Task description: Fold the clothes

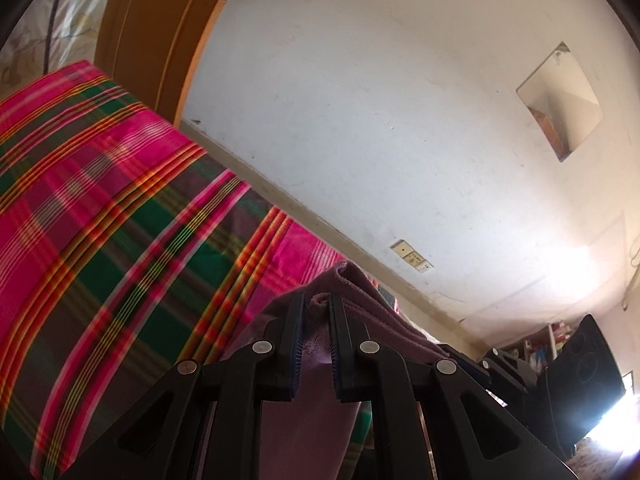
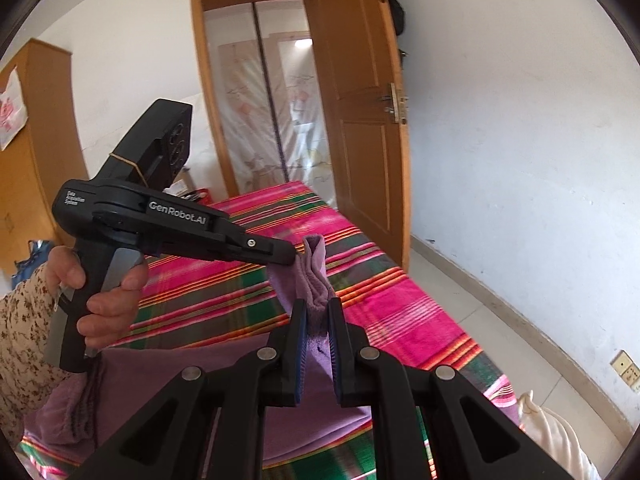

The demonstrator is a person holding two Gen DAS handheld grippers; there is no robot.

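1. My left gripper (image 1: pixel 316 312), seen from its own wrist camera: the jaws stand nearly together and pinch a fold of the purple garment (image 1: pixel 320 344), whose fleecy cloth bunches up between the blue-edged pads and rises just above the fingertips.

2. My right gripper (image 2: pixel 318 320), seen from its own wrist camera: the jaws are likewise drawn close and clamp a gathered edge of the same purple garment (image 2: pixel 316 276), which stands in a pleated ridge above the pads.

3. In the right wrist view, the left gripper (image 2: pixel 294 258) enters from the left with its tip at the top of that ridge, just beyond my right fingertips; my left hand (image 2: pixel 108 300) grips its handle, with a floral sleeve (image 2: pixel 20 340) behind it.

4. The garment is held up by both grippers over the bed; the rest of it hangs down and spreads on the bed's near end, below and to the left of the right gripper.

5. The bed is covered with a striped bedspread (image 2: pixel 360 280) in pink, green and orange.

6. Background: an open wooden door (image 2: pixel 356 120) beyond the bed's far end, a white wall (image 1: pixel 360 120) with a small mirror (image 1: pixel 560 100), and a wall socket (image 1: pixel 412 256) low down.
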